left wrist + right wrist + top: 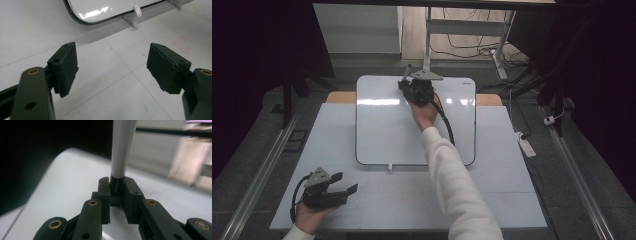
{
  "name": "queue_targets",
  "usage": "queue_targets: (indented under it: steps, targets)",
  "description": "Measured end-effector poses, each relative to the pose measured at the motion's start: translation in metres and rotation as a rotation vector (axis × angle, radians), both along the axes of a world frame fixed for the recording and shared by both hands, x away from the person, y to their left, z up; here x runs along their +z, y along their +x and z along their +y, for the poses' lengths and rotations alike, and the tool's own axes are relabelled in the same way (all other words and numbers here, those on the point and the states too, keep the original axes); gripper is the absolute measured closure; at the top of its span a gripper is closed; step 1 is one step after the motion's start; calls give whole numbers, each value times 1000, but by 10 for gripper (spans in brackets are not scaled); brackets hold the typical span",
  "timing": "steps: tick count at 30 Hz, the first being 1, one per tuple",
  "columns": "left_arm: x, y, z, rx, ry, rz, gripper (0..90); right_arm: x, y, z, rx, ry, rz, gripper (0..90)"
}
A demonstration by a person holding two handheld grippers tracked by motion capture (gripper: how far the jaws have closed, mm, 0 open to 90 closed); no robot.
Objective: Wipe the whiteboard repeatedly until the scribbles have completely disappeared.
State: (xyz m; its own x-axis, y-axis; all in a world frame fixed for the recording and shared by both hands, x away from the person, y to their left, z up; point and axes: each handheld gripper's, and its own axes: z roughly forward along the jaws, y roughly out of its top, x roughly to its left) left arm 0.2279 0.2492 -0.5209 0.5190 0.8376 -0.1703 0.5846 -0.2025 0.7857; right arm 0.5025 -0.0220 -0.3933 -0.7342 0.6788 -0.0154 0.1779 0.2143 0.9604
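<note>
A white whiteboard (382, 130) with a dark rim lies on the white table (337, 200). At its far edge my right gripper (407, 85) is shut on a grey marker (406, 71), whose free end sticks up past the jaws. In the right gripper view the marker (122, 147) rises from between the closed jaws of that gripper (117, 187), over the board's rounded corner (70, 185). My left gripper (346, 184) rests near the table's front left, open with nothing between its fingers (65, 67); the board's near corner (100, 10) lies ahead of it.
A small white clip (390, 168) sits at the board's near edge, also seen from the left gripper (137, 11). A faint red square (183, 43) marks the table. Behind the table stand a desk frame (428, 35) and cables; a power strip (526, 145) lies on the floor at right.
</note>
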Motion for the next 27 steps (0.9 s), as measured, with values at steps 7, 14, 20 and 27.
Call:
queue_targets:
  steps: [7, 14, 20, 27]
  targets:
    - [1, -1, 1, 3, -4, -3, 258, 4, 3, -10, -82, 67, -2, 771]
    - [0, -2, 2, 6, -7, 0, 258, -3, -5, -6, -84, 24, -7, 771]
    - [0, -1, 2, 5, -6, 0, 259, -10, -13, 2, -22, -3, -1, 772]
    - [1, -2, 2, 7, -8, -2, 259, -4, -7, -21, -130, 71, -7, 772]
